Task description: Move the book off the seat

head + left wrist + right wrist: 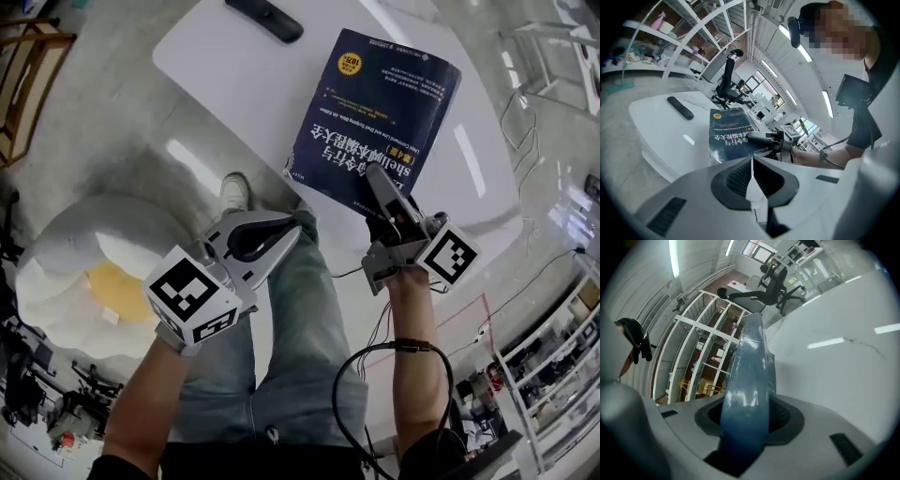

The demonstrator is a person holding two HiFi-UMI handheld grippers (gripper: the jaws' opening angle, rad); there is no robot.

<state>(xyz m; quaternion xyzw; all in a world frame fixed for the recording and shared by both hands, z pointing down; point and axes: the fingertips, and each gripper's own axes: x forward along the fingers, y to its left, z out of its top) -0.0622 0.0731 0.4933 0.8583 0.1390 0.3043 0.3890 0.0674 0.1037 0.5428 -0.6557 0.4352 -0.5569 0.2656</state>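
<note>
White counter (234,84) lay ahead; white seat with yellow centre (75,262) sat low left, well apart. Blue book (375,117) hung over counter, pinched at near edge by right hand-held gripper (382,187). Left hand-held gripper (291,230) was closed, empty. Risk: single-edge grip; book could pivot, slip, or strike remote (264,19).

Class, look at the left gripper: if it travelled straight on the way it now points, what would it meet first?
Probably the near edge of the blue book, held by the right gripper over the white table; depth is unclear.
</note>
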